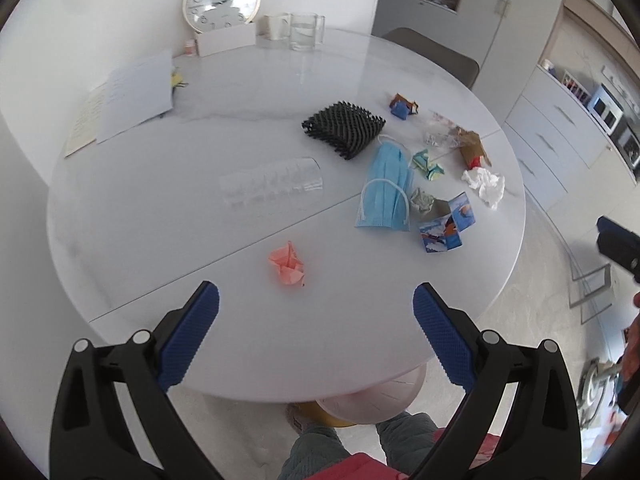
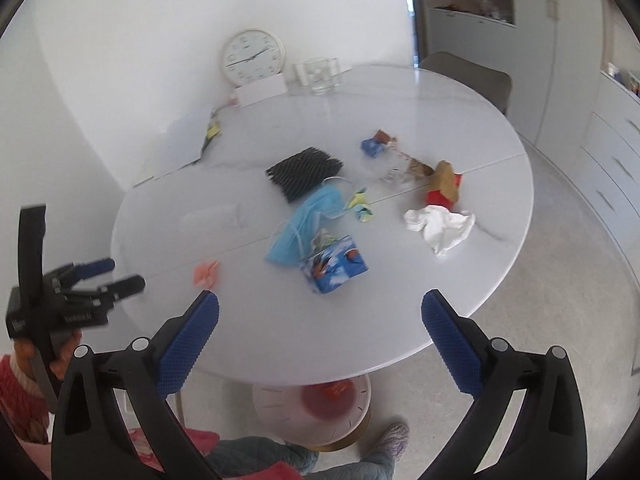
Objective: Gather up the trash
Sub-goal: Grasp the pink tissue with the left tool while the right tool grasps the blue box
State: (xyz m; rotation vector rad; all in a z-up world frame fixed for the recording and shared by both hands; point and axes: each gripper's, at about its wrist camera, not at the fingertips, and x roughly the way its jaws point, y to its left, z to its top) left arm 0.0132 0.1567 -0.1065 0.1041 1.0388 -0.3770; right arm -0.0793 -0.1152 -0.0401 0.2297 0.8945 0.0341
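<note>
Through the left wrist view: left gripper (image 1: 316,312) gaping wide over the near edge of the round table (image 1: 140,240), empty, with the pink paper wad (image 1: 287,264) lying just ahead between the fingers. Through the right wrist view: right gripper (image 2: 320,322) likewise spread, holding nothing, with the blue printed carton (image 2: 334,264) sitting just ahead and the blue face mask (image 2: 308,224) touching it behind.

A round white table (image 1: 160,248) carries a loose scatter of trash on its right half: a blue face mask (image 1: 386,188), a black spiky mat (image 1: 344,128), a crumpled white tissue (image 1: 485,186), a small blue printed carton (image 1: 446,226), several crumpled wrappers (image 1: 428,164) and a red-and-brown carton (image 2: 444,188). A pink paper scrap (image 1: 288,265) lies alone near the front edge, and a clear plastic tray (image 1: 272,185) sits left of the mask. At the back stand a clock (image 1: 221,0), a white box (image 1: 226,40), a glass (image 1: 304,32) and sheets of paper (image 1: 132,96).
</note>
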